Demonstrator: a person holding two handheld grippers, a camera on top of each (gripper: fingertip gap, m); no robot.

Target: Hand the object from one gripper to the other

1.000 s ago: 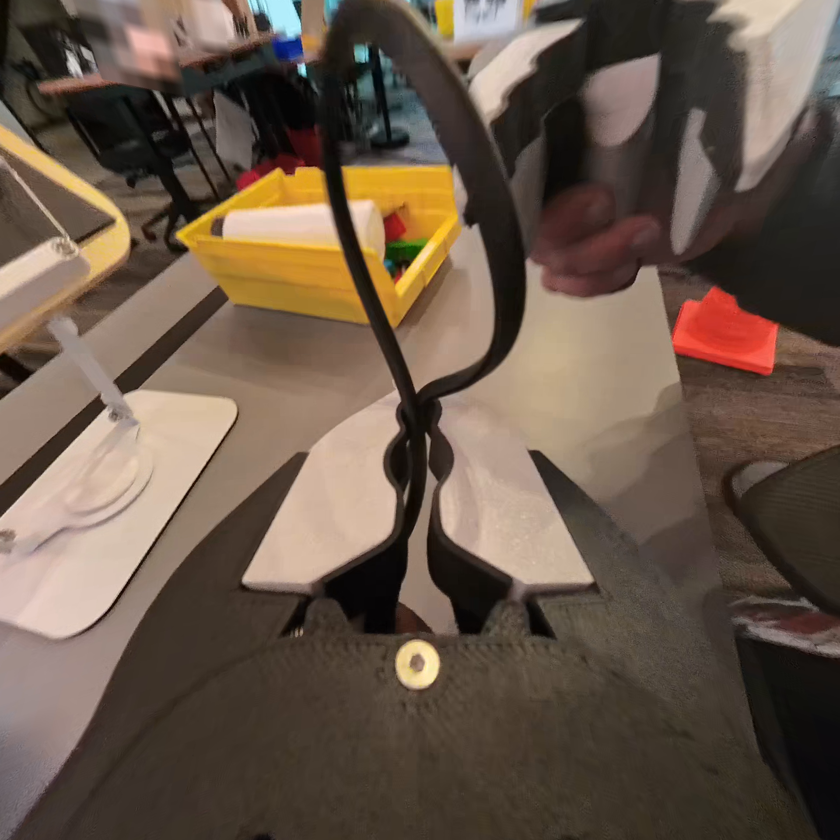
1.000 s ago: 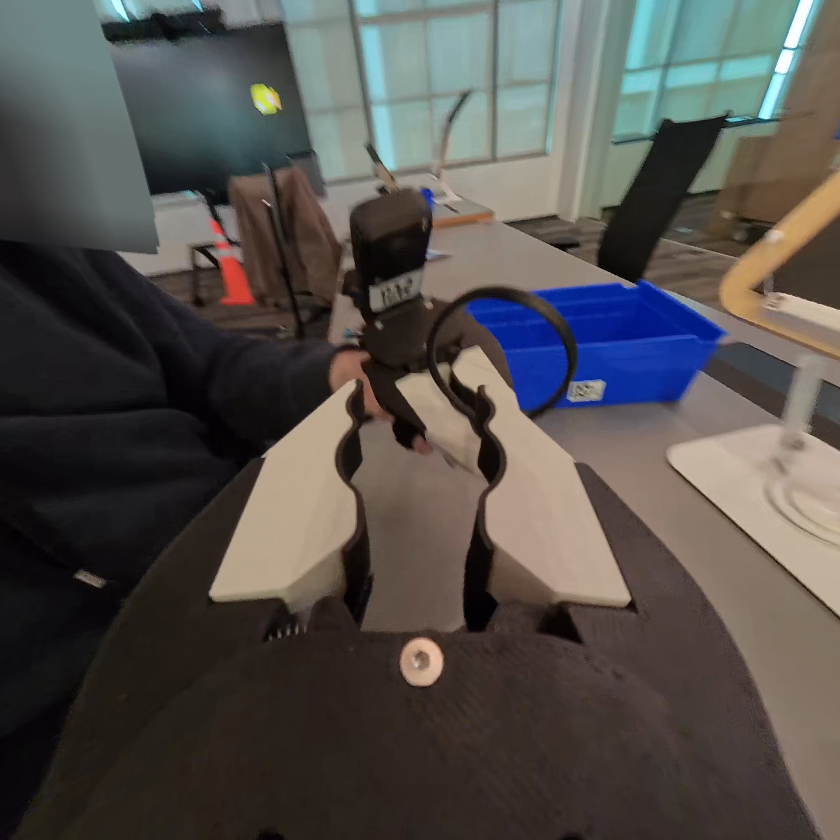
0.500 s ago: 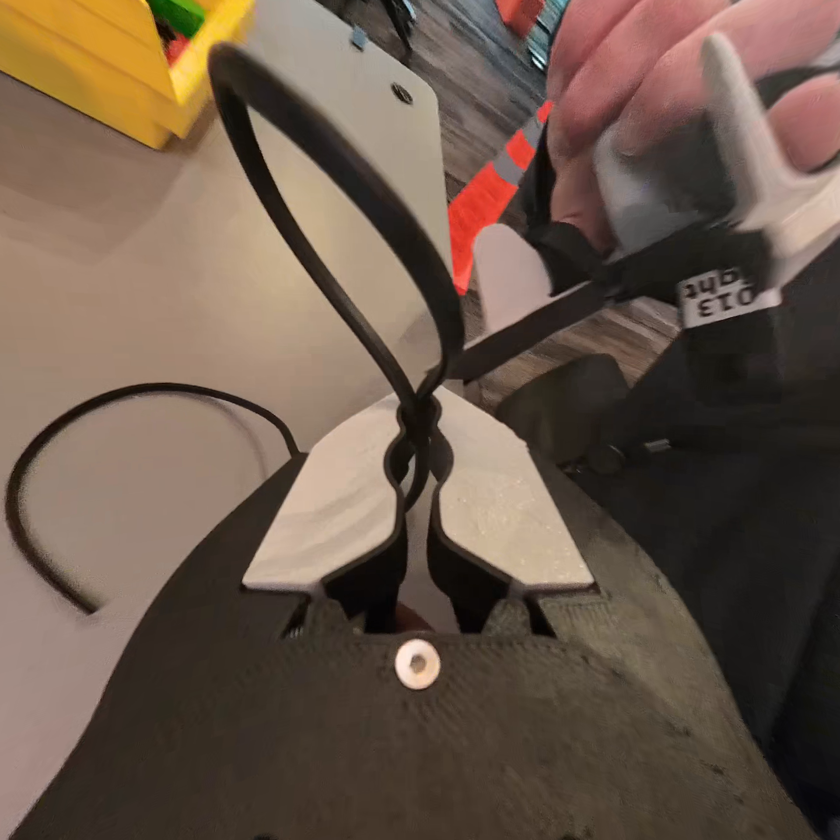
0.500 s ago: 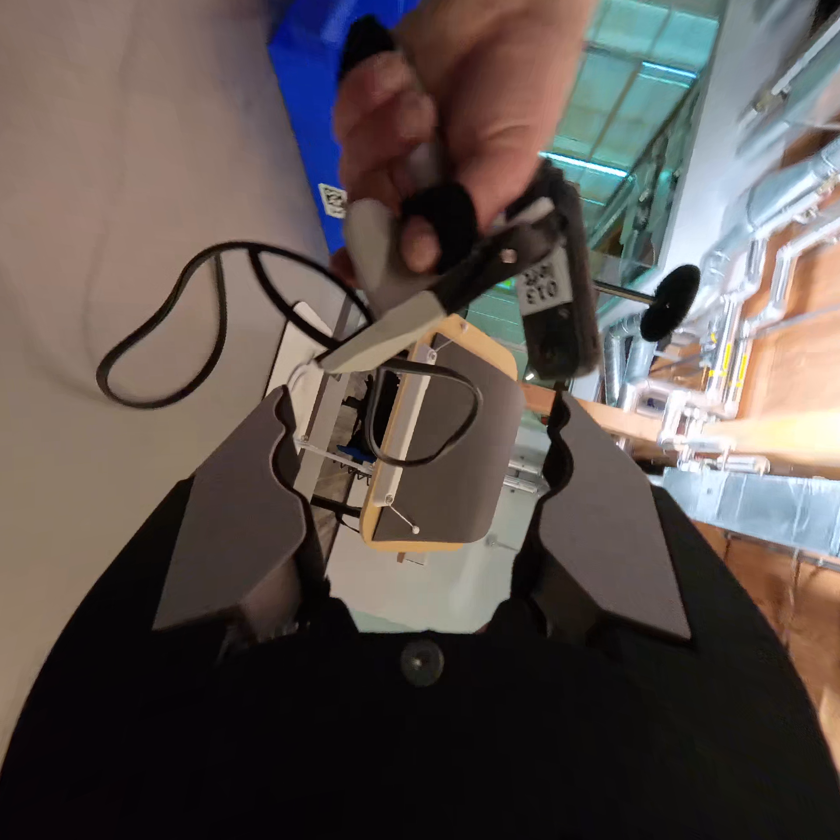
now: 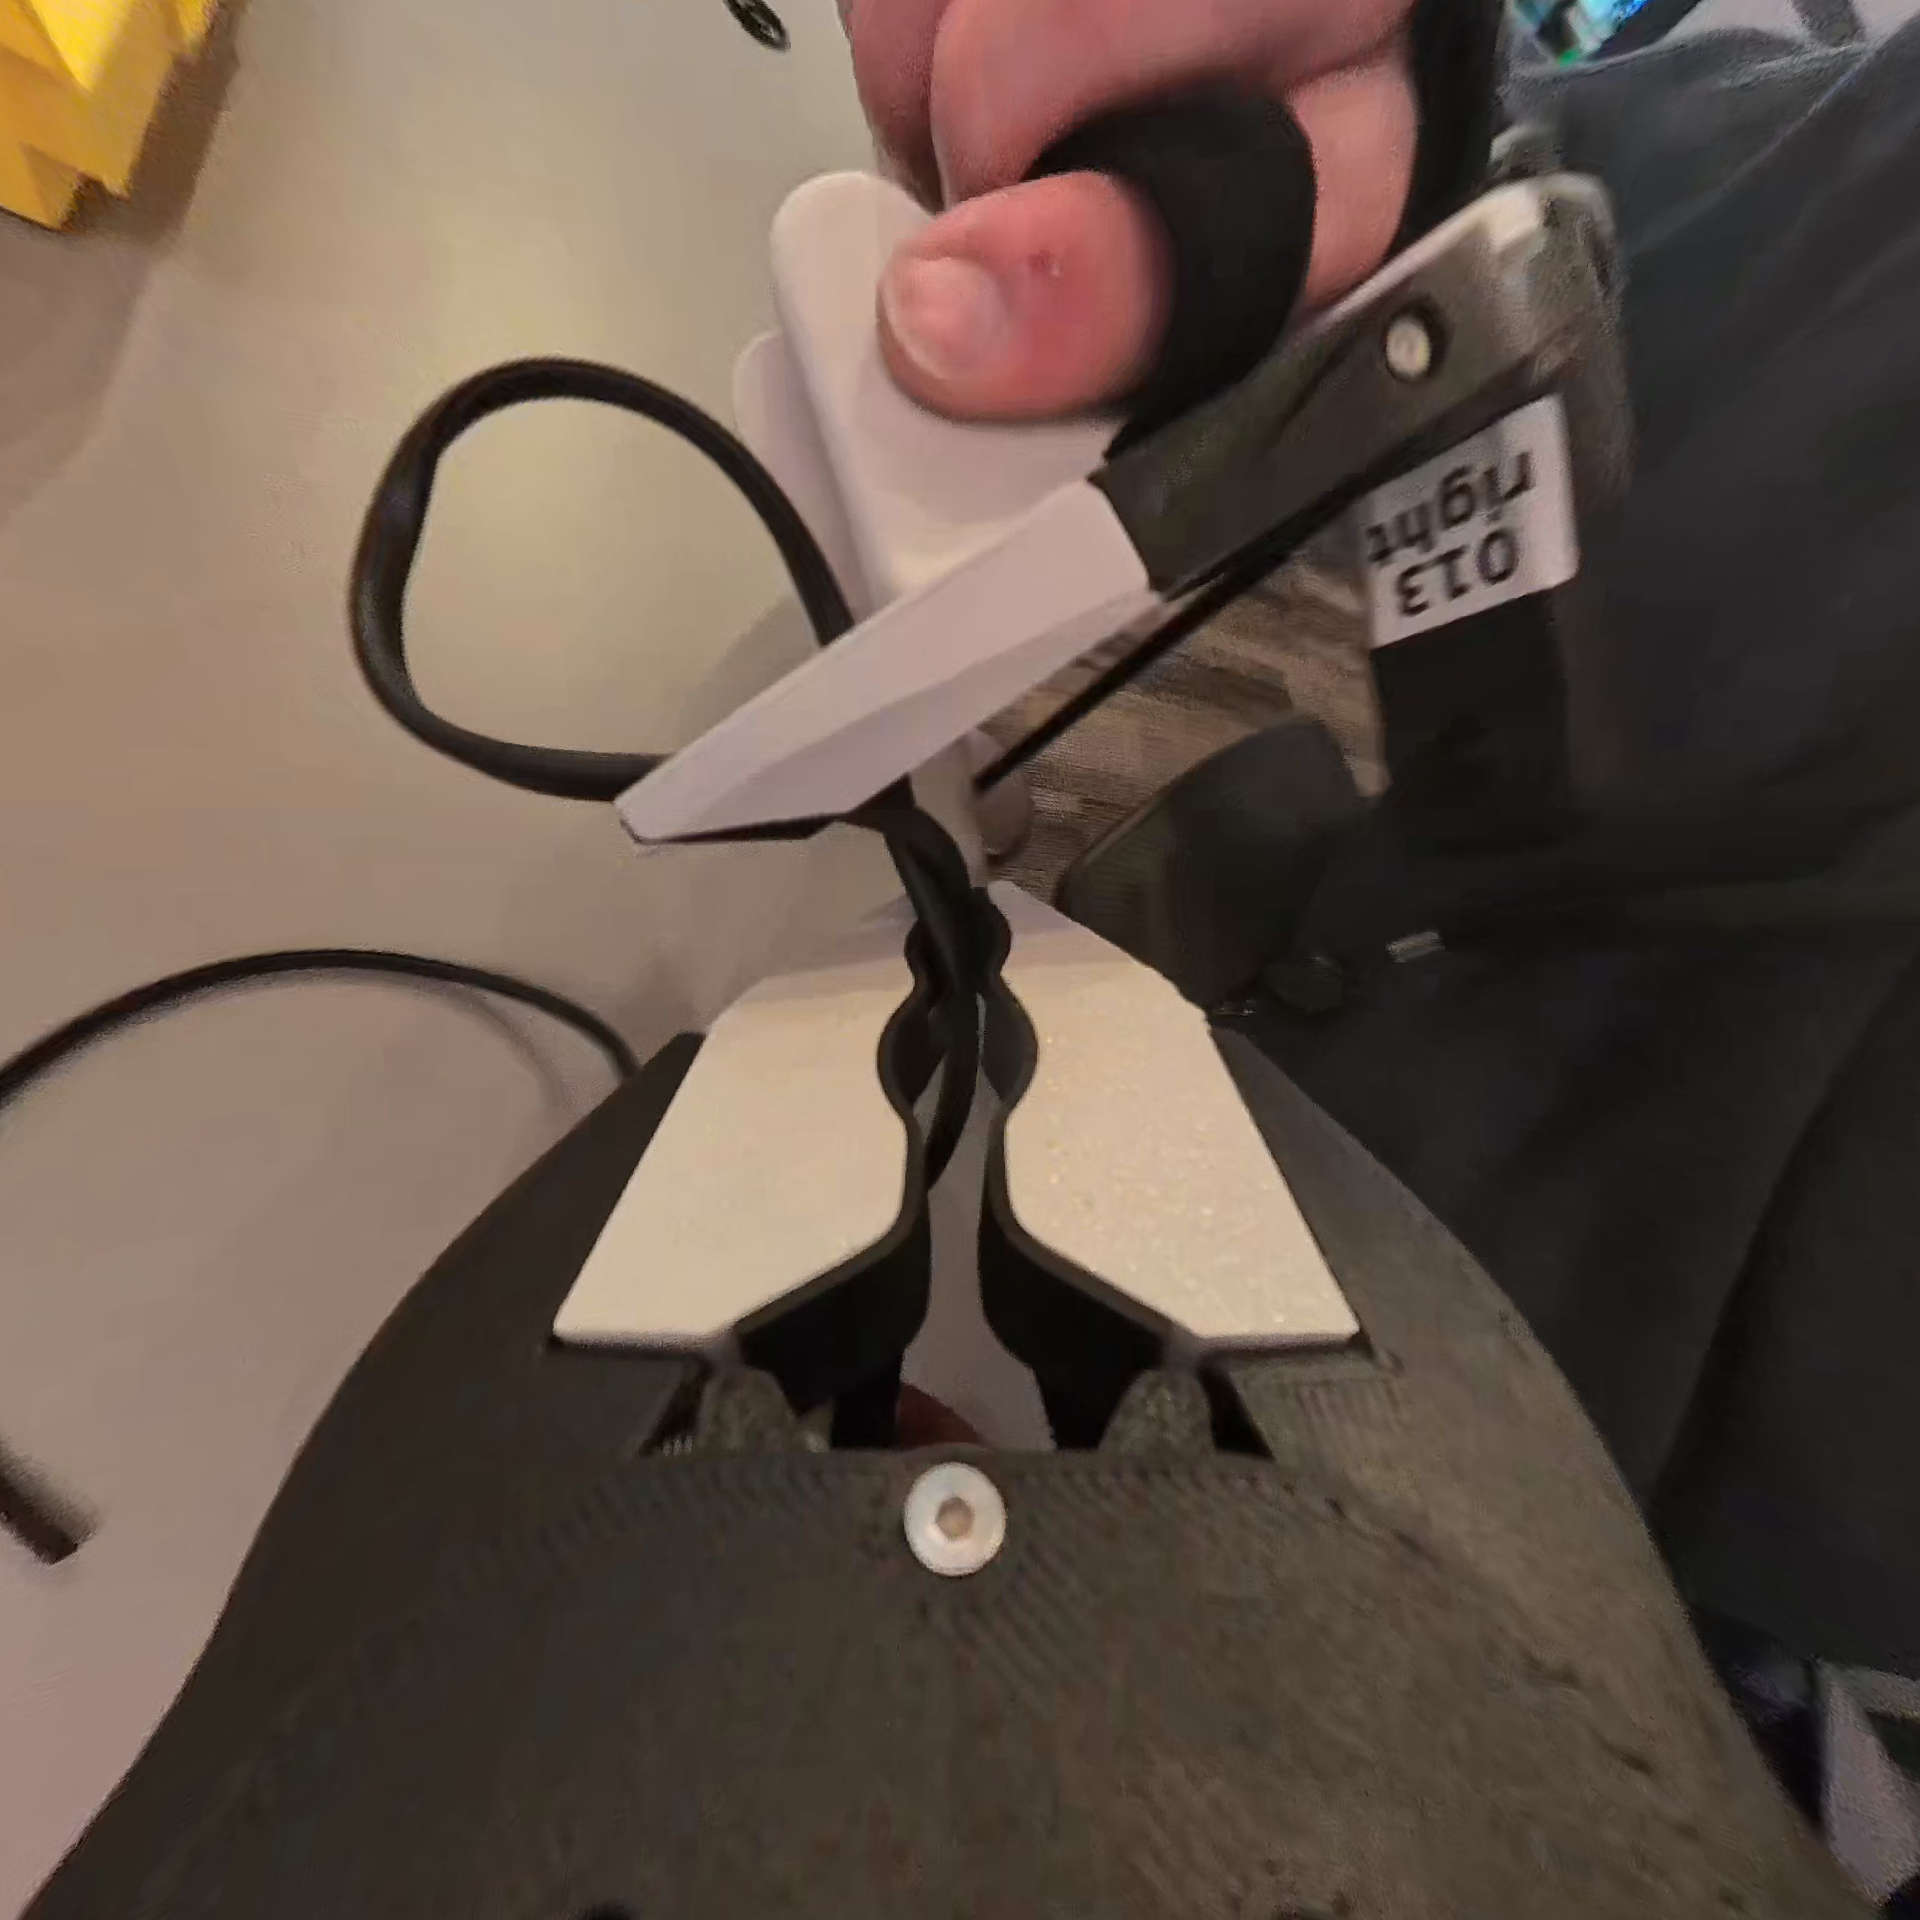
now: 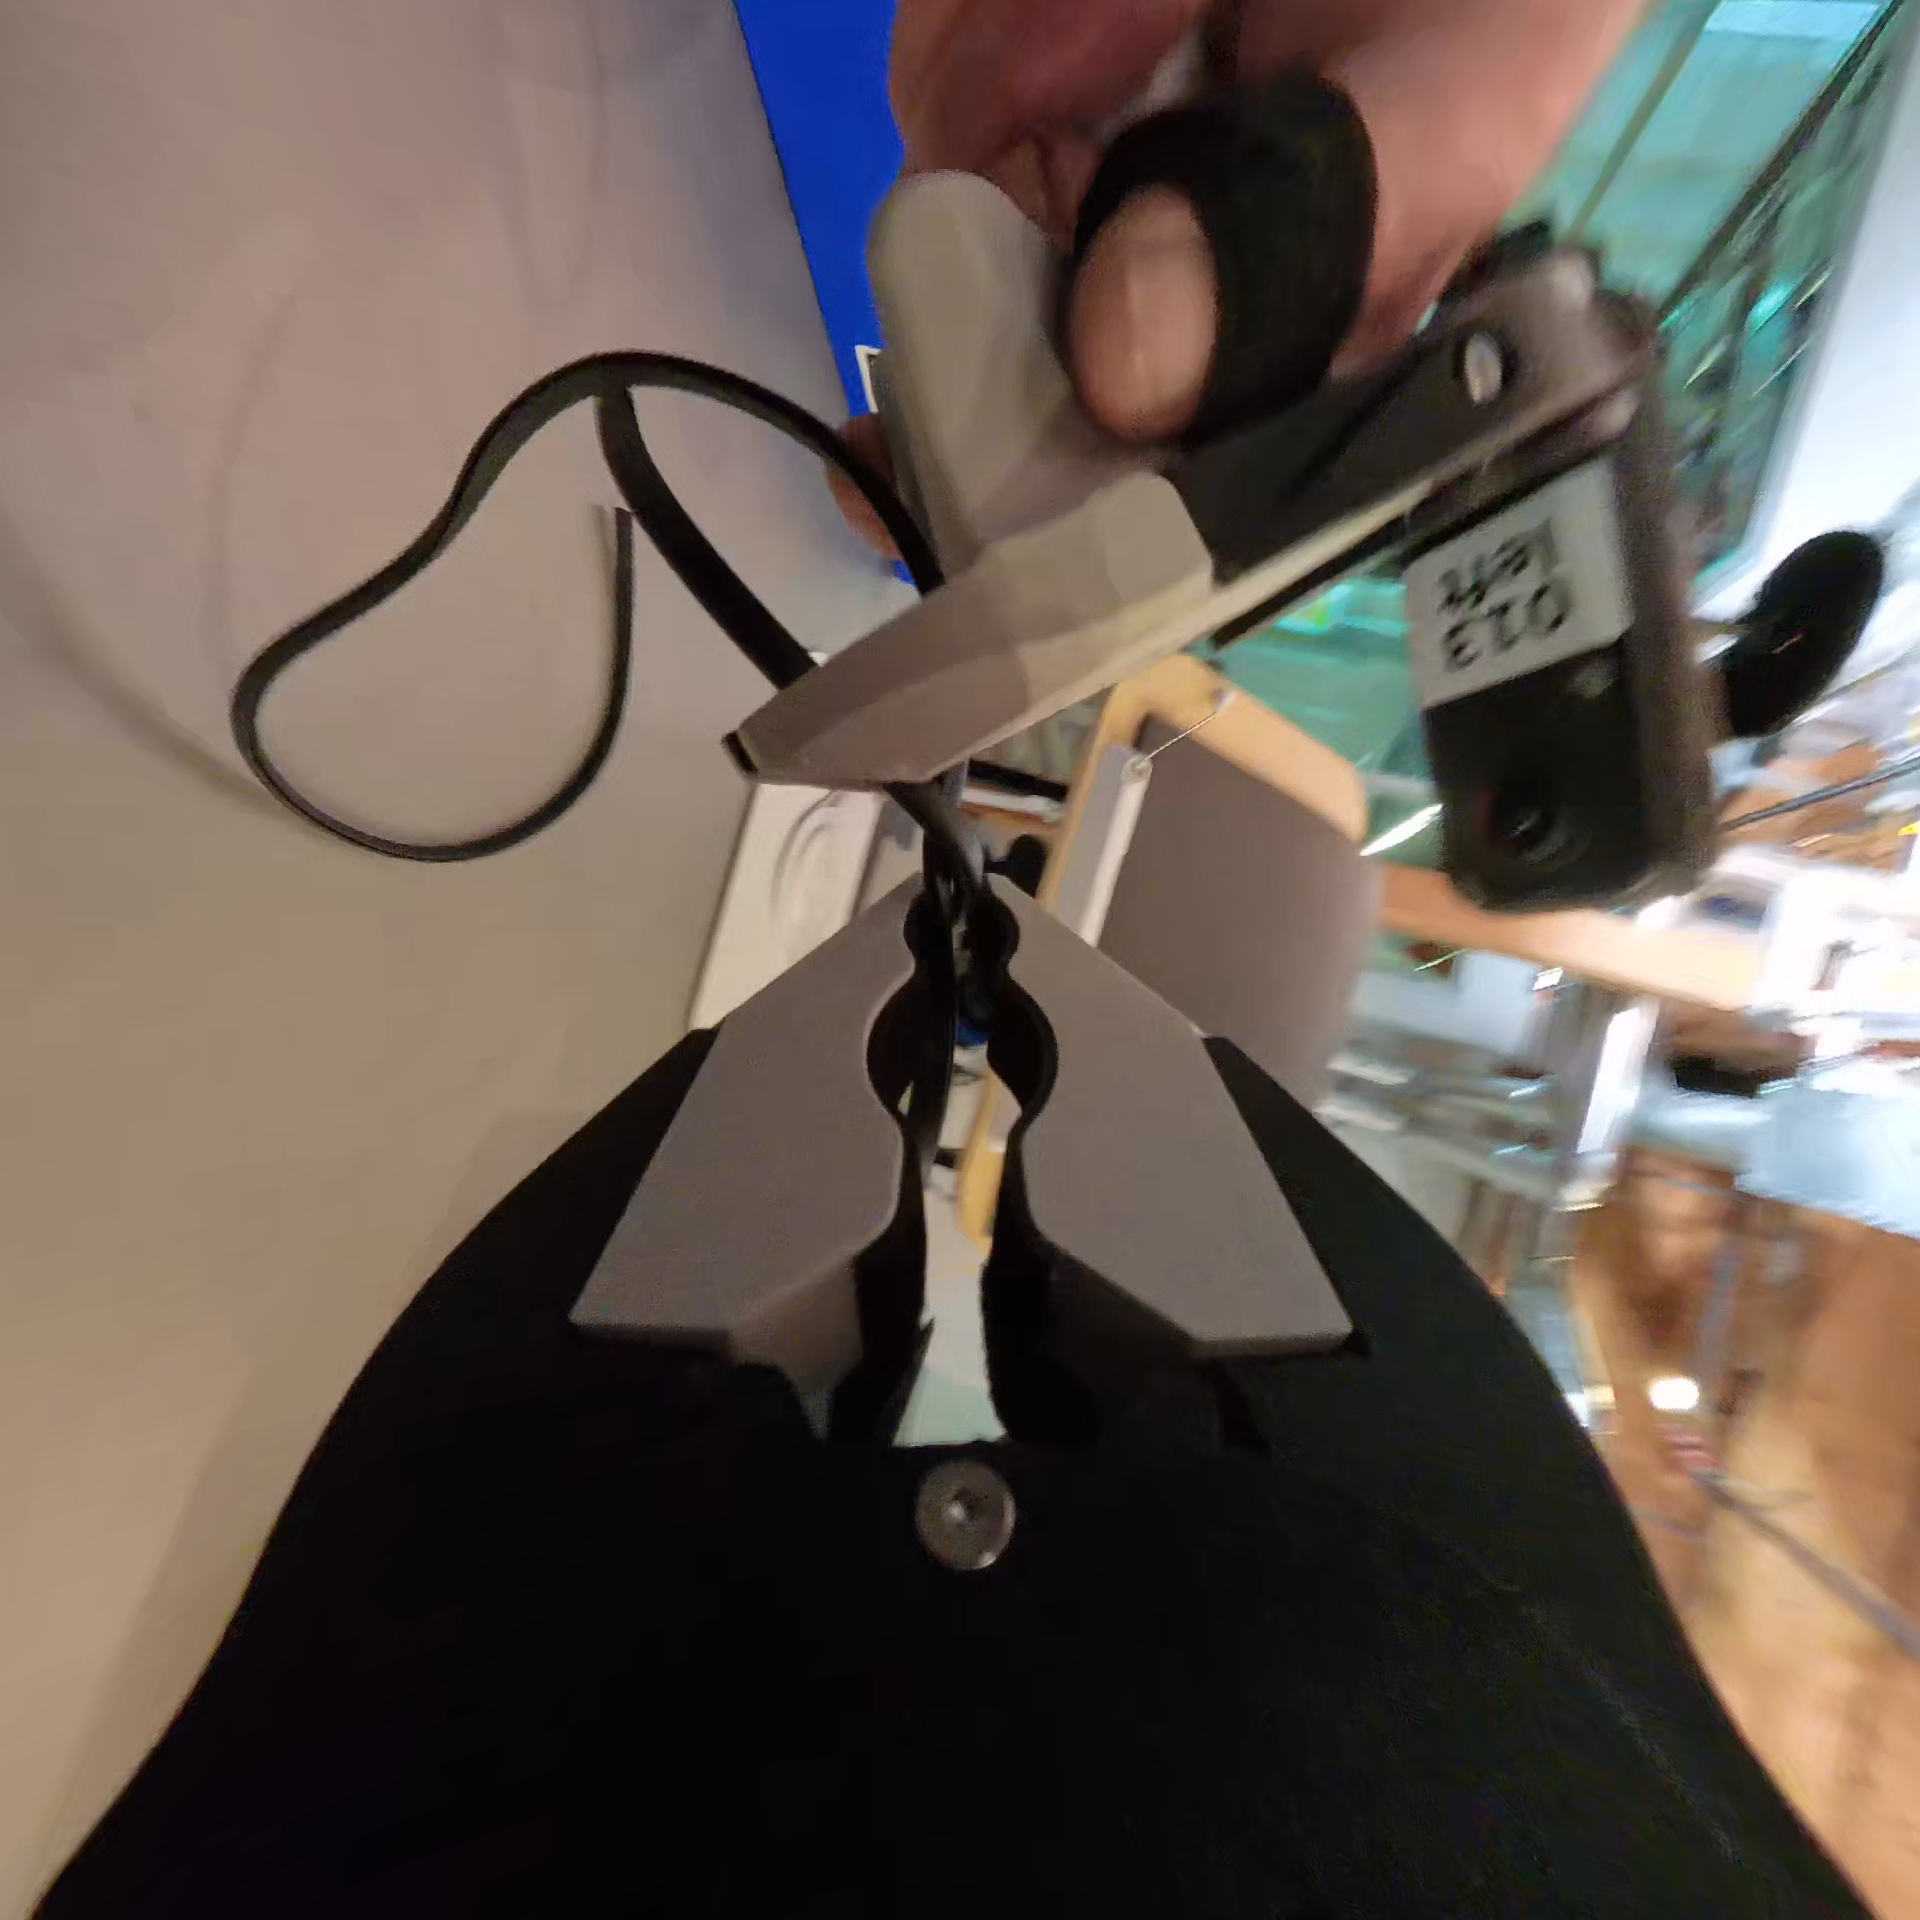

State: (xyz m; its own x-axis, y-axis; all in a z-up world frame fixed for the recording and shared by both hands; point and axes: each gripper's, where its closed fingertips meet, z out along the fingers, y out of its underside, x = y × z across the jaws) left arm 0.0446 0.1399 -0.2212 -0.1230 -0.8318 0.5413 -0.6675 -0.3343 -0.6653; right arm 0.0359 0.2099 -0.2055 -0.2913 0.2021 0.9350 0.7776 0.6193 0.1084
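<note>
- While both grippers meet tip to tip above the grey table, a second black band lies flat on its left part.
- Left gripper is clamped on the black rubber band.
- Right gripper is likewise pinched on that band, whose loop hangs between them in the air.

Grey table, yellow bin at its corner — blue bin, blurred room behind.
</note>
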